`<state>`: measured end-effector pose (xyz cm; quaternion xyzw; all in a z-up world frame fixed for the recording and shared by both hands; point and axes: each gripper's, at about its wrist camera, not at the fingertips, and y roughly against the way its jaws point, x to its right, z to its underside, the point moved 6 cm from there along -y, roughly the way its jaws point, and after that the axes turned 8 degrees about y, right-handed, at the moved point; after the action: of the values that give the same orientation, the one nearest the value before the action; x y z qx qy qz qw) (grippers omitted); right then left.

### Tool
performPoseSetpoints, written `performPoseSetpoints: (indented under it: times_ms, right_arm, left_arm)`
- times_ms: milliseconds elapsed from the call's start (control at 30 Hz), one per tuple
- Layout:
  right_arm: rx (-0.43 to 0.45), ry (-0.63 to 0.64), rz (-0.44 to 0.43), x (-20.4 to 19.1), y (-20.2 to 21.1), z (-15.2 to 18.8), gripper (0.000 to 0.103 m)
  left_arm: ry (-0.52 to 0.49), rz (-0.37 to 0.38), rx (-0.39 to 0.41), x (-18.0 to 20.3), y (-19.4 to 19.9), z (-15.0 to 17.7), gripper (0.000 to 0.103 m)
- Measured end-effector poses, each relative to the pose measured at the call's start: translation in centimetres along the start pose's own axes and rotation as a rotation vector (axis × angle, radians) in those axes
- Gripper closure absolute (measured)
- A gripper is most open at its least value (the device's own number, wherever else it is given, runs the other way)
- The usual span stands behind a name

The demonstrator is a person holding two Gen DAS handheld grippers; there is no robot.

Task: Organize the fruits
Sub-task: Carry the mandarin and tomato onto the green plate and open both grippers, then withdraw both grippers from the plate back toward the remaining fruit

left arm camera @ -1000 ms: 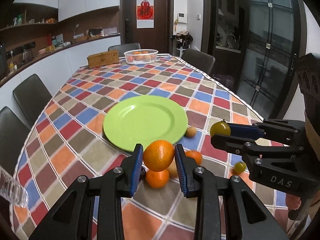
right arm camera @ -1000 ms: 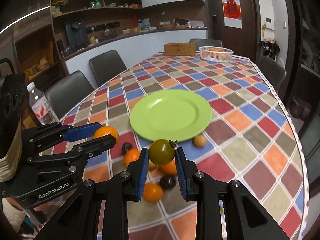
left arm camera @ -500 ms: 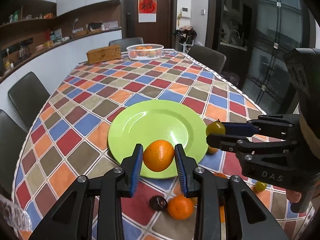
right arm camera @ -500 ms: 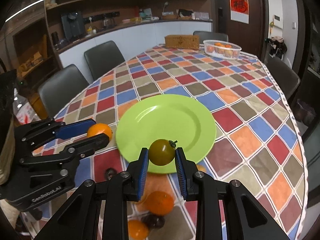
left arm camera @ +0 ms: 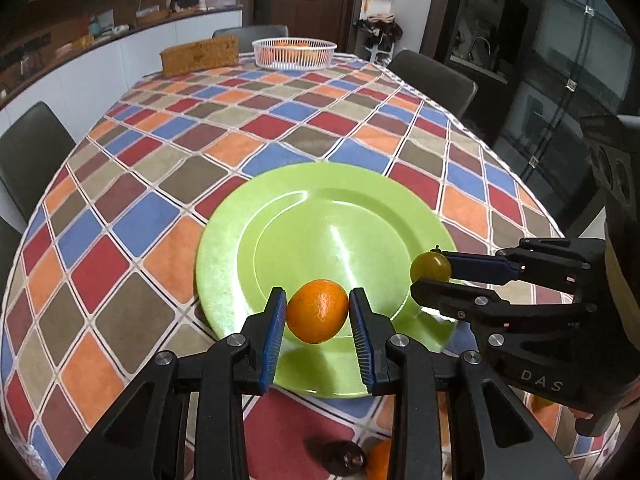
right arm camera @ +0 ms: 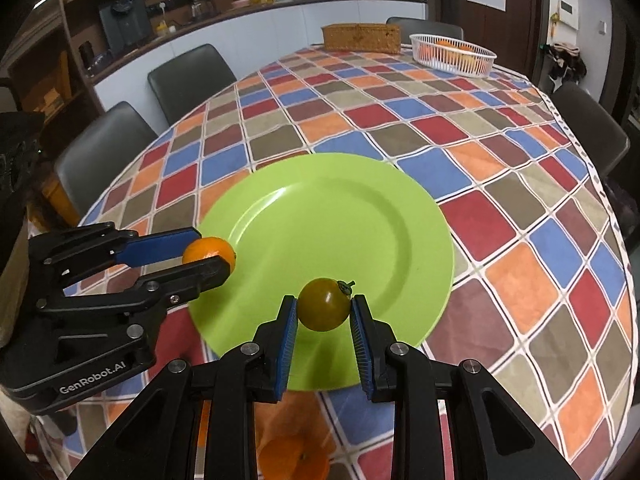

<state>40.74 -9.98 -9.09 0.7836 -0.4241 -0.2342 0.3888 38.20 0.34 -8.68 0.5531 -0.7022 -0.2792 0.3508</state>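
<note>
You're holding orange [left arm camera: 317, 311] in left gripper [left arm camera: 318, 312] jaws, green tomato [right arm camera: 324, 309] in right gripper [right arm camera: 324, 312] jaws, both hovering over green plate [left arm camera: 280, 208]. Nothing resting on plate yet; more fruit [right arm camera: 294, 458] waiting on bench [left arm camera: 160, 128].

One plate [left arm camera: 224, 264], two claws, one basket [left arm camera: 294, 53], four chairs.

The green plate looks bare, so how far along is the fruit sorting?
Nothing is set down yet: the green plate holds no fruit. In hand, the left tool grips an orange and the right tool grips a greenish tomato, both over the plate's near edge. Left to do: release them, then fetch the loose orange lying below the tools.
</note>
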Motion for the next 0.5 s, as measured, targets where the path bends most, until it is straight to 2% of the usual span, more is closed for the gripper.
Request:
performPoseSetpoints:
  times_ms: [167,233,333,500]
  right_arm:
    - [-0.016,-0.012,-0.012,0.2,-1.0,0.0,0.075]
    - [-0.009,-0.018,-0.011,0.2,-0.9,0.1,0.074]
    - [0.003,-0.025,0.007,0.4,-0.4,0.2,0.070]
    - [0.043,-0.025,0.023,0.1,1.9,0.8,0.070]
  left_arm:
    - [-0.001,-0.013,-0.004,-0.2,-0.4,0.0,0.071]
    - [-0.003,-0.024,0.015,-0.3,0.1,-0.1,0.066]
    - [-0.004,-0.040,0.042,-0.3,1.2,-0.1,0.065]
    - [-0.019,-0.055,0.098,0.5,3.9,0.1,0.061]
